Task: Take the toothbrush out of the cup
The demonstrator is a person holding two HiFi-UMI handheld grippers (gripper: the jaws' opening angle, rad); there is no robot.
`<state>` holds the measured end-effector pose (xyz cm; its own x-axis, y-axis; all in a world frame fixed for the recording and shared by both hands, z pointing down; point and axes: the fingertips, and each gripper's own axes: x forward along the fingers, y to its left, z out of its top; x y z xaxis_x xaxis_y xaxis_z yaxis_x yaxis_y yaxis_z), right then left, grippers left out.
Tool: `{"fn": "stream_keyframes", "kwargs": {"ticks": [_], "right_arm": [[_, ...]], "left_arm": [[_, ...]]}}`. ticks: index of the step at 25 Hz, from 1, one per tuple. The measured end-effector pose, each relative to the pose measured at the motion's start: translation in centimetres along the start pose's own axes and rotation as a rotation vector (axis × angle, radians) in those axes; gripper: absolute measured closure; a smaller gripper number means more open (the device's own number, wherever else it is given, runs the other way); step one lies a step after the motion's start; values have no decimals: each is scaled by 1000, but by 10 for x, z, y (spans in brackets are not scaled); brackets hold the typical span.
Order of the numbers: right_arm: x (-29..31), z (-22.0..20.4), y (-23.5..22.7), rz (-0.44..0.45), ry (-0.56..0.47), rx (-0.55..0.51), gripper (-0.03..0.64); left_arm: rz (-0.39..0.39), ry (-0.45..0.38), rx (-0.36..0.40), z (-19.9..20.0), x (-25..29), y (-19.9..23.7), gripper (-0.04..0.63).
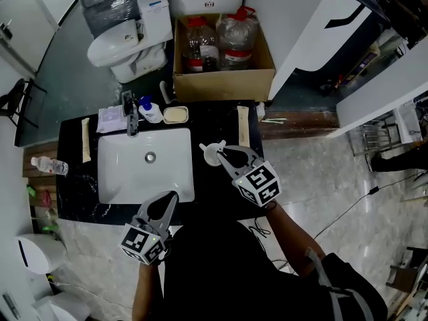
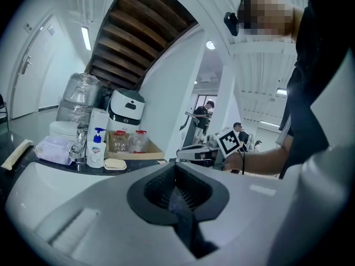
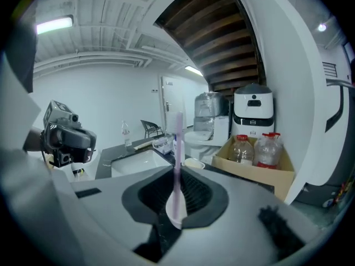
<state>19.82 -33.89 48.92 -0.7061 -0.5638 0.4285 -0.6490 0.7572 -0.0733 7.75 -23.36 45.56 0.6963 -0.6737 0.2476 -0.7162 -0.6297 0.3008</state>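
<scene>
The right gripper [image 3: 176, 195] pinches the toothbrush [image 3: 177, 143] upright between its jaws, it seems just above the white cup [image 1: 209, 156] on the black counter [image 1: 221, 122]. The left gripper [image 2: 180, 195] has its jaws pressed together on nothing, near the sink [image 1: 134, 179].

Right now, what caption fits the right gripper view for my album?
Right gripper shut on the pale toothbrush, with the cup and white sink beyond.

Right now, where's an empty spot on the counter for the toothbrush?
The black counter left of the sink, near the water bottle, looks bare. So does the patch in front of the cup. Behind the sink, the tap, soap bottle and soap dish crowd it.
</scene>
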Motion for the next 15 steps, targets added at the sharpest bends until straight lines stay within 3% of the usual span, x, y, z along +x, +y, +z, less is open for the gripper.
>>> {"fn": "stream_keyframes", "kwargs": {"ticks": [15], "right_arm": [[-35, 0, 14, -37, -33, 6, 571]], "left_arm": [[-78, -3, 14, 3, 11, -2, 586]]}}
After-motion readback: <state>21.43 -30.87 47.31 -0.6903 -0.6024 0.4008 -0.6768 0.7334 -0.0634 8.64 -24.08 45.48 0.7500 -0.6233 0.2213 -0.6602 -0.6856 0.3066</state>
